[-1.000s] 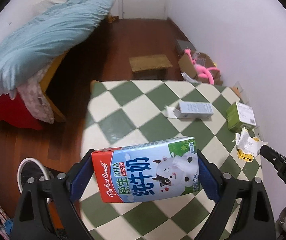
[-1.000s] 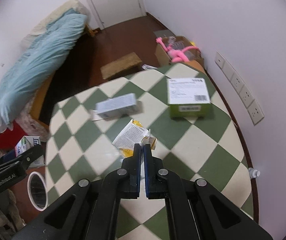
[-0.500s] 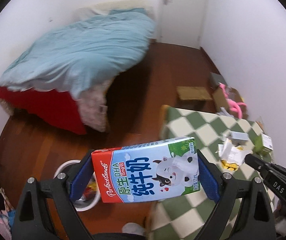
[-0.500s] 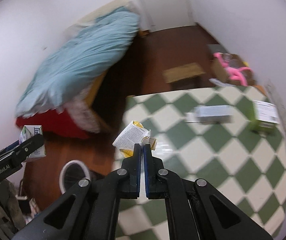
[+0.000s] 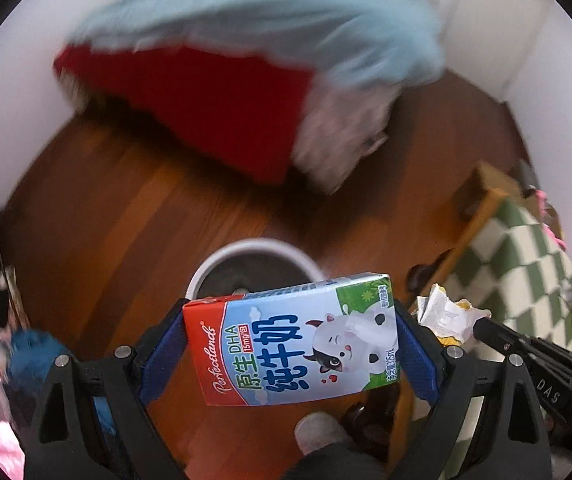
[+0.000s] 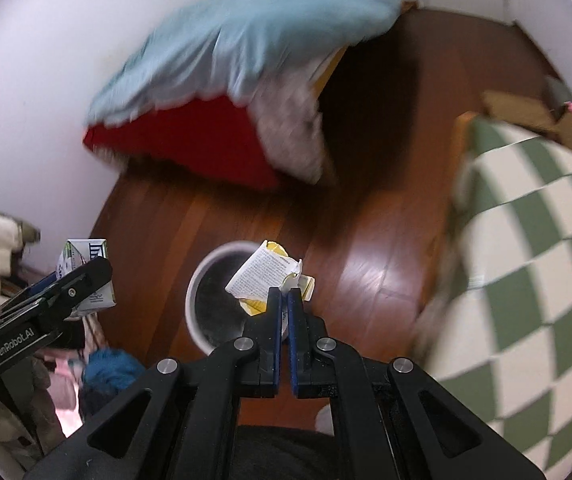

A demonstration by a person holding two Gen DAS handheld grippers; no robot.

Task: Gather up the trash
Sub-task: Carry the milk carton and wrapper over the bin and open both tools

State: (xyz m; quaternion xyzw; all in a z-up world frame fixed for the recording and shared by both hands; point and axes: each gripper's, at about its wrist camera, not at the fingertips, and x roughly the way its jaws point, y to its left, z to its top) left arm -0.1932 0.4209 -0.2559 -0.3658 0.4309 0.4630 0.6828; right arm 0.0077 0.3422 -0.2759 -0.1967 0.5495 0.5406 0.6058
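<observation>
The left hand-held gripper [image 5: 290,344] clamps a milk carton [image 5: 292,342] sideways between its blue pads, held in the air just above a white bin [image 5: 205,272] on the wooden floor [image 5: 125,220]. The right hand-held gripper [image 6: 283,300] is nearly closed, pinching a crumpled wrapper [image 6: 269,278] over the same bin [image 6: 193,292]. The carton hides the near part of the bin's rim in the left view. A blue fuzzy thing [image 6: 111,368] lies just beside the bin. The green-checked table [image 6: 534,248] stands to the right, and a bed [image 6: 221,72] with a light blue duvet and red side lies beyond, blurred.
</observation>
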